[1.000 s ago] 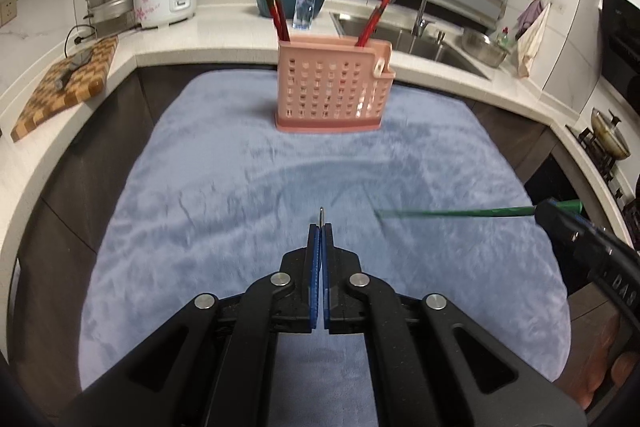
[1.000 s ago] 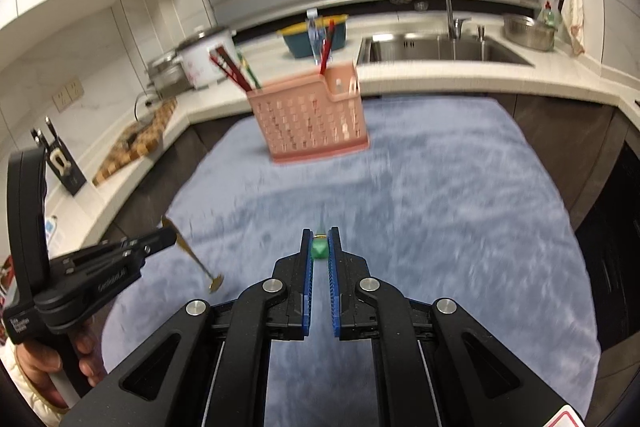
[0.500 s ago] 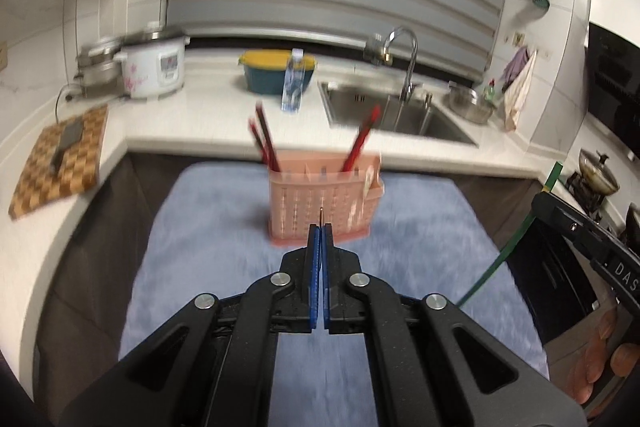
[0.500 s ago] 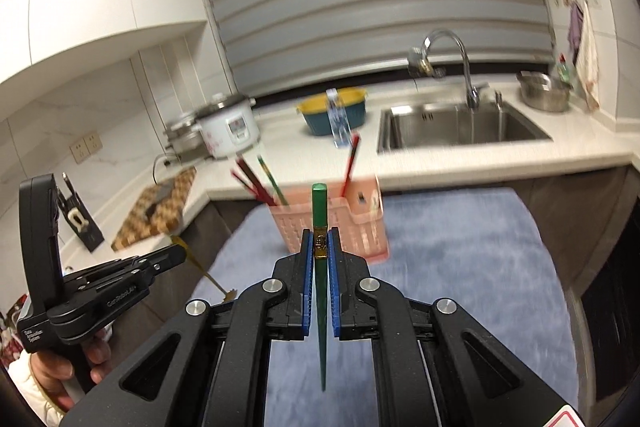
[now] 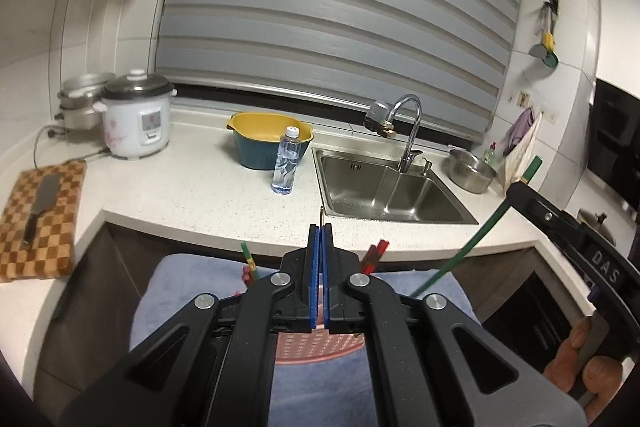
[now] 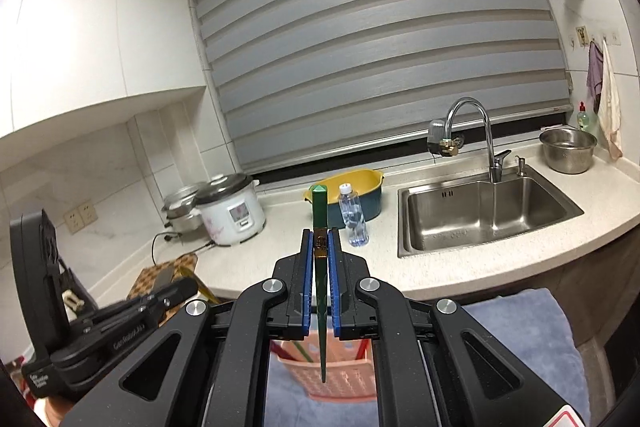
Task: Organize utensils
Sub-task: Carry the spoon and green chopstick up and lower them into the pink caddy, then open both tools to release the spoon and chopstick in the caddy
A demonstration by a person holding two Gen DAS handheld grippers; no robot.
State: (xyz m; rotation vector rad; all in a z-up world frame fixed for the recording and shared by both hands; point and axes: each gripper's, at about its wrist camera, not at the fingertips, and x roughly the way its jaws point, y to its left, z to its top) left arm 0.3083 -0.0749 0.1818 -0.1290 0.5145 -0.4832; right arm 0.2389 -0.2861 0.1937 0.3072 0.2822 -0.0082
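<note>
My left gripper (image 5: 321, 227) is shut on a thin gold spoon; only its tip (image 5: 322, 211) pokes up past the pads. The right gripper (image 6: 320, 233) is shut on a green chopstick (image 6: 320, 211) that stands nearly upright, thin end down. The pink slotted basket (image 5: 316, 347) sits on the blue mat directly below both grippers, mostly hidden by their frames, with red chopsticks (image 5: 374, 255) and a green-tipped one (image 5: 247, 255) sticking out. In the right wrist view the chopstick's tip hangs over the basket (image 6: 348, 375). The left gripper (image 6: 180, 289) shows at the left there.
Beyond the blue mat (image 6: 528, 327) runs a white counter with a rice cooker (image 5: 138, 123), a yellow-and-teal bowl (image 5: 268, 143), a water bottle (image 5: 287, 161), a steel sink (image 5: 388, 191) with tap, and a checkered cutting board (image 5: 40, 219) bearing a knife.
Both grippers rose and moved toward the basket, which went from ahead to beneath the jaws. The green chopstick swung from level to upright. Both grips held.
</note>
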